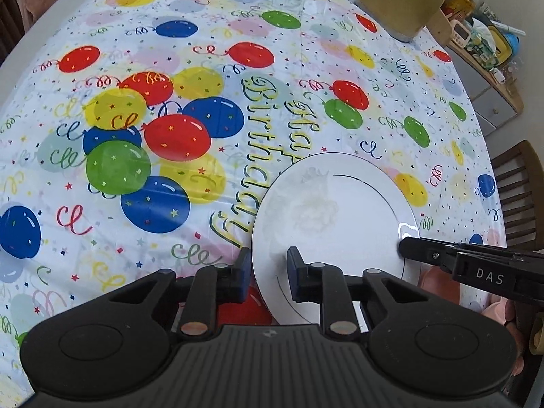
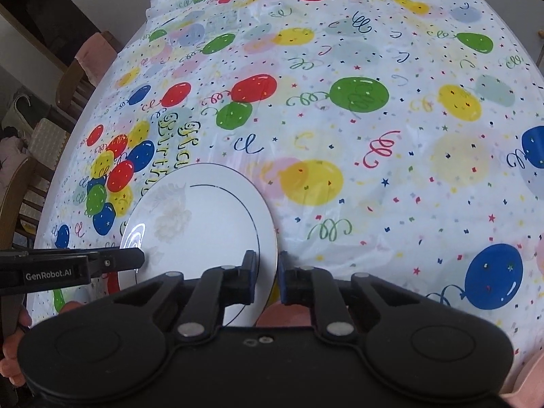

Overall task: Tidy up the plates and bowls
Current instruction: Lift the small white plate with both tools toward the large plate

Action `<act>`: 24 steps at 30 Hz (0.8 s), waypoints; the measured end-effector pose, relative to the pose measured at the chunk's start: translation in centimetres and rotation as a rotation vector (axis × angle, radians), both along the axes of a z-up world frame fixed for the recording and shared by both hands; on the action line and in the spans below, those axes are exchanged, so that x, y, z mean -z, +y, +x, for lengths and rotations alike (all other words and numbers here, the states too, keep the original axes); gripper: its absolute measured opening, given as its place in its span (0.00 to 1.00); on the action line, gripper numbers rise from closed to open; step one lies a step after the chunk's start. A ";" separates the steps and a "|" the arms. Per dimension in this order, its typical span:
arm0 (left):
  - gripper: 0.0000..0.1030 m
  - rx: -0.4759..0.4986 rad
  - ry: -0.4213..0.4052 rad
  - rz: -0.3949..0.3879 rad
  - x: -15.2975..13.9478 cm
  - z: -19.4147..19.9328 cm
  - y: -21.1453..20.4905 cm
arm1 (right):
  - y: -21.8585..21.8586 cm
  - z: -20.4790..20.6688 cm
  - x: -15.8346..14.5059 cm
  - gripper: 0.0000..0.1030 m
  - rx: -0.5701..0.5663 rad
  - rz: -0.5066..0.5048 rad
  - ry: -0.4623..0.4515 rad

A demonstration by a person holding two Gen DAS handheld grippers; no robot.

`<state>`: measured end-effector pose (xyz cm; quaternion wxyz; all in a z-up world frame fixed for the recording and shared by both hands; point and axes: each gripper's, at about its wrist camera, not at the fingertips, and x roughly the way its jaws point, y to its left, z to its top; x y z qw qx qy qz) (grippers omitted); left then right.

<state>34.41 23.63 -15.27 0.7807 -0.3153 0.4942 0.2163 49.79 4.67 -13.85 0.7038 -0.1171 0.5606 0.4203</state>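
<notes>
I have the left claw [image 1: 266, 273] and right claw [image 2: 267, 277] each clamped on the plate's [image 1: 343, 210] rim above the table [image 1: 170, 51]

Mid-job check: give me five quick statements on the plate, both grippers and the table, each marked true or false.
1. Both grippers straddle the plate's rim. True.
2. The left gripper is at the plate's left edge. True.
3. The plate carries a bowl. False: nothing on it.
4. The tablecloth is plain white. False: balloons and "Happy Birthday".
5. The right gripper is at the plate's right edge. True.
</notes>
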 end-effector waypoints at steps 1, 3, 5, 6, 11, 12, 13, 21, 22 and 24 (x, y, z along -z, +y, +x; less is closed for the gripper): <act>0.21 -0.001 0.000 0.004 -0.1 0.0 0.0 | 0.0 -0.1 -0.1 0.11 0.002 0.001 -0.003; 0.21 -0.006 -0.005 0.009 -0.6 -0.2 0.2 | 0.0 -0.3 -0.3 0.11 0.001 0.009 -0.019; 0.21 -0.007 -0.014 0.021 -1.3 -0.2 0.2 | 0.1 -0.4 -0.9 0.10 0.003 0.026 -0.033; 0.21 -0.005 -0.022 0.027 -1.8 -0.2 0.2 | 0.1 -0.4 -1.2 0.09 0.004 0.033 -0.035; 0.21 0.007 -0.044 0.062 -4.3 -0.8 -0.2 | 0.2 -0.6 -3.4 0.09 0.012 0.067 -0.053; 0.21 0.013 -0.050 0.069 -4.9 -1.1 -0.4 | 0.1 -0.8 -3.9 0.09 0.014 0.074 -0.057; 0.21 0.018 -0.058 0.071 -5.4 -1.3 -0.6 | 0.0 -0.9 -4.3 0.09 0.015 0.080 -0.063; 0.21 0.078 -0.101 0.077 -9.2 -5.2 -3.8 | -2.6 -4.4 -8.8 0.09 0.046 0.093 -0.106; 0.21 0.086 -0.103 0.077 -9.6 -5.9 -4.3 | -3.0 -4.9 -9.2 0.09 0.050 0.094 -0.110; 0.21 0.107 -0.102 0.083 -10.2 -7.2 -5.4 | -4.2 -6.4 -10.1 0.09 0.064 0.097 -0.116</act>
